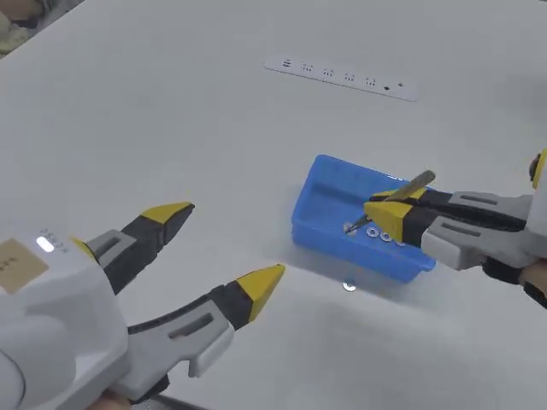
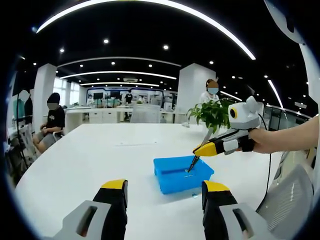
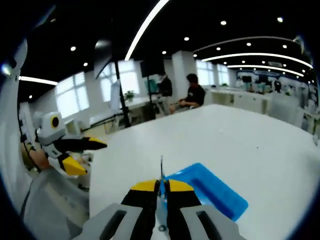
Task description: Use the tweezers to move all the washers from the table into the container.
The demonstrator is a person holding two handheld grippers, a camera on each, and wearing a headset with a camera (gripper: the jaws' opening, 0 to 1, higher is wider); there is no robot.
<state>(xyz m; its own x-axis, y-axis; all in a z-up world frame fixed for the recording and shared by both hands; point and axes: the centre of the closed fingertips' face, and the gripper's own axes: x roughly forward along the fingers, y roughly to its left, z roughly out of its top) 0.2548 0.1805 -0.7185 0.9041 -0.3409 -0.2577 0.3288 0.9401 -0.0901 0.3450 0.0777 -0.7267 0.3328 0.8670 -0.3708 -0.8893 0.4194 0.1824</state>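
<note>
The right gripper (image 1: 386,215) is clamped tight on the tweezers (image 1: 415,182), whose points dip into the blue container (image 1: 329,198) close to a few washers (image 1: 385,236) lying on its floor. One more washer (image 1: 349,286) sits on the white table (image 1: 171,111) just beside the container's near wall. The left gripper (image 1: 228,242) hangs well apart, its jaws spread wide with nothing between them.

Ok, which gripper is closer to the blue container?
Right. The right gripper is over the container, tweezers pointing into it; the left gripper is off to the side, apart from it.
</note>
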